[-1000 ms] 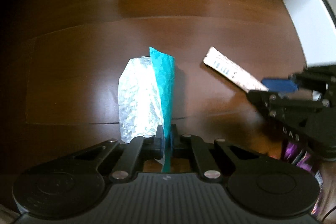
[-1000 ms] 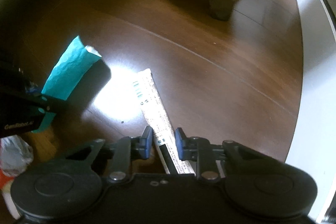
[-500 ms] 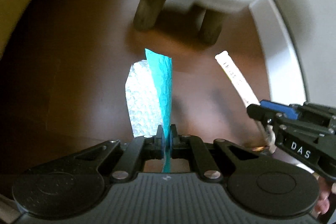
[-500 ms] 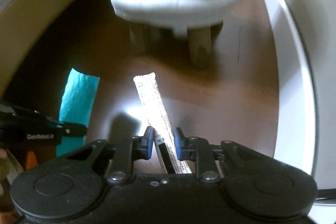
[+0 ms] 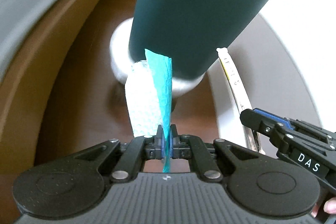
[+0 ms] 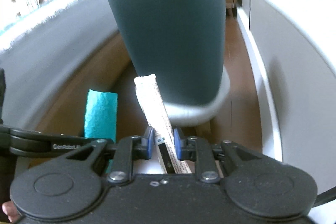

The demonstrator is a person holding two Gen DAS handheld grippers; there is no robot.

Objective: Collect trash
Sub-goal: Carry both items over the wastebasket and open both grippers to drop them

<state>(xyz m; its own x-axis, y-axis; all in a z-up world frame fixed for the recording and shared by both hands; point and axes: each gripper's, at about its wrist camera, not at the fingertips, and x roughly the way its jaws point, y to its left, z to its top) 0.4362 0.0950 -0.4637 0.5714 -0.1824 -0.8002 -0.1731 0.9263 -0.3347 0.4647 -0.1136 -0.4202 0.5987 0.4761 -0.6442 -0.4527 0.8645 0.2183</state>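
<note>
My left gripper [image 5: 167, 140] is shut on a teal bubble mailer [image 5: 162, 85], which sticks up from the jaws with its clear bubble lining to the left. My right gripper [image 6: 162, 140] is shut on a long white printed wrapper [image 6: 155, 102]. Both pieces hang in the air in front of a dark teal tapered container [image 5: 195, 3] on a white round base [image 6: 195, 117]. In the left wrist view the right gripper [image 5: 250, 119] comes in from the right with the wrapper [image 5: 233, 81]. The right wrist view shows the mailer [image 6: 100, 112] at the left, above the left gripper [image 6: 98, 141].
Dark brown wood floor [image 5: 84, 98] lies below. A white wall with a baseboard [image 6: 264, 81] runs along the right. A grey and tan piece of furniture [image 5: 42, 14] curves along the left. A person's fingertip [image 5: 329, 206] shows at the lower right.
Both grippers have risen from the floor with the mailer and the wrapper still held. The views have tilted up, so the teal container now fills the top instead of bare floor.
</note>
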